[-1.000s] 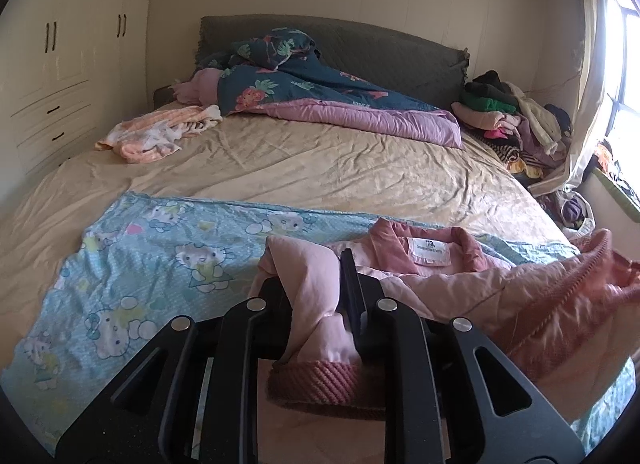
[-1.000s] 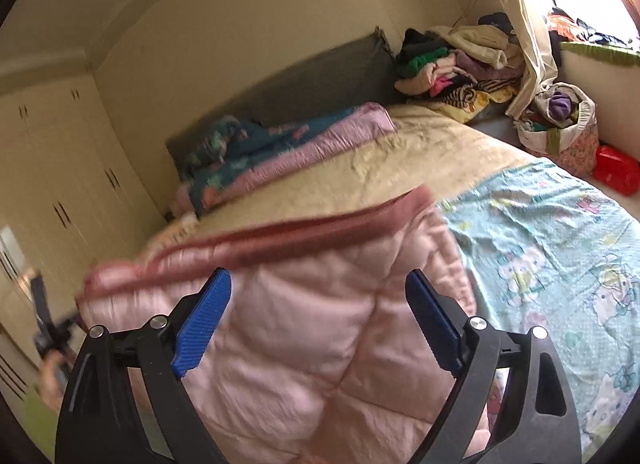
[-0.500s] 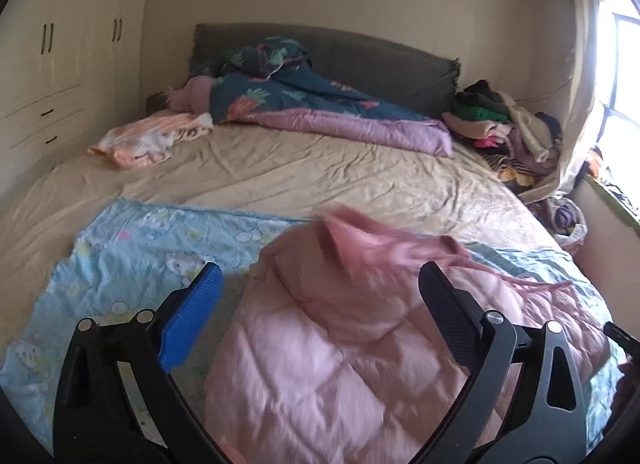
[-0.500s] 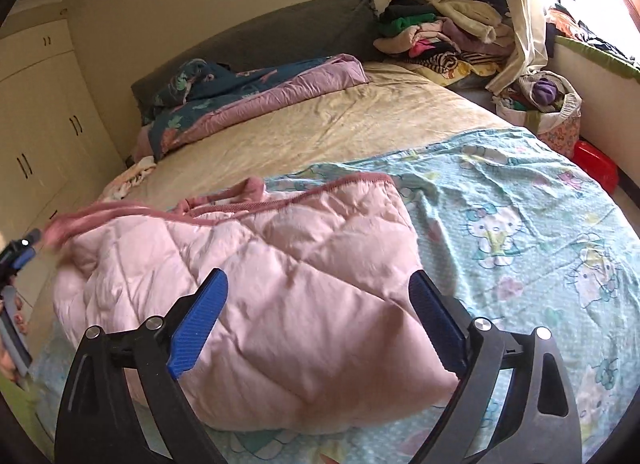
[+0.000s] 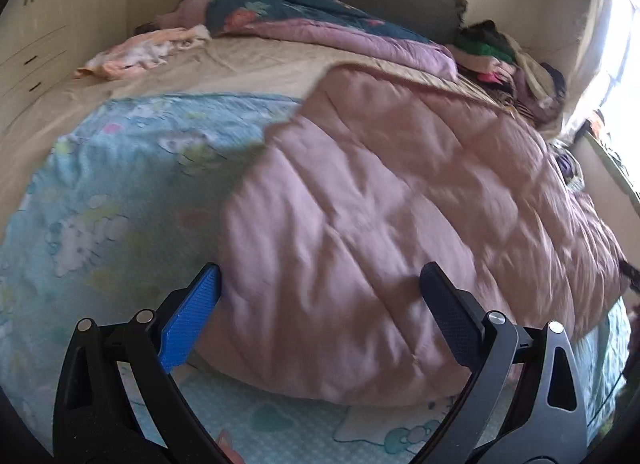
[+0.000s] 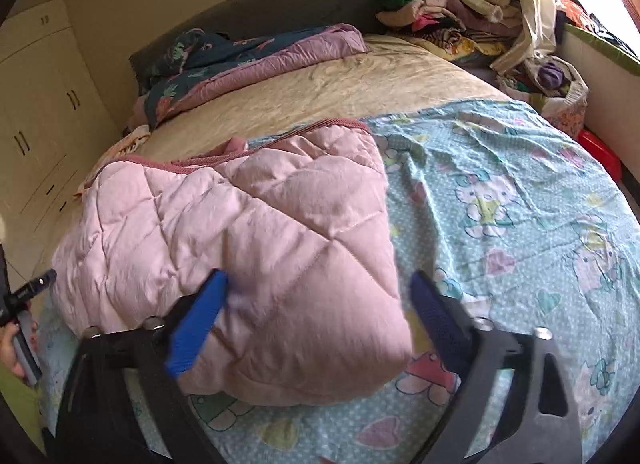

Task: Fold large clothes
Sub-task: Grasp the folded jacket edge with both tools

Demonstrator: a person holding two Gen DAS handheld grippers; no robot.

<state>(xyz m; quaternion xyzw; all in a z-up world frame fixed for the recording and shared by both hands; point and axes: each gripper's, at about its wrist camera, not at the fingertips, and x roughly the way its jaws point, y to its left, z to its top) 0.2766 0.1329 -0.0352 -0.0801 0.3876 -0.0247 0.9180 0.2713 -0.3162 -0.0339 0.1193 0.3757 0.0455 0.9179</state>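
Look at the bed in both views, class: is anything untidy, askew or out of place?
Yes. The pink jacket lies folded but lopsided on the blue sheet, its far edge uneven. A heap of loose clothes is piled by the headboard, and the dark quilt lies bunched, not spread.

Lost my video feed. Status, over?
Left gripper open. Right gripper closing, nothing pinched yet. Pink quilted jacket folded on cartoon sheet. Nothing obstructing.

Left gripper (image 5: 320, 296): jaws spread wide, nothing pinched, pitched downward. Right gripper (image 6: 320, 304): jaws closing, pads not yet pressing anything, also pitched downward. Left hand (image 6: 14, 348) at right view's edge.
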